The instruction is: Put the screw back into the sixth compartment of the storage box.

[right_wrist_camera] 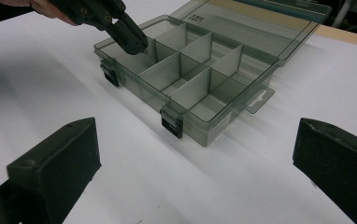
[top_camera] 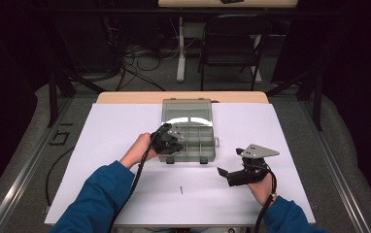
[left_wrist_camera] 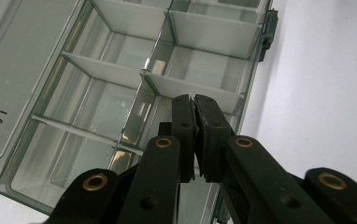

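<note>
The clear grey plastic compartment box (top_camera: 189,137) lay lid-open on the white counter (top_camera: 125,126). Left tool (right_wrist_camera: 137,43), jaws together, dipped into its near-left compartment; right tool (top_camera: 227,174) waited apart beside it. Light, rigid, slippery: grip its walls.

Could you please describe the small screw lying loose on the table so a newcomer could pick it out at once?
Start at the white table and find the open clear organizer box near its middle. Come toward the person from the box's front edge: the screw lies alone on bare white, between the two forearms, a tiny dark sliver touching nothing.
</note>
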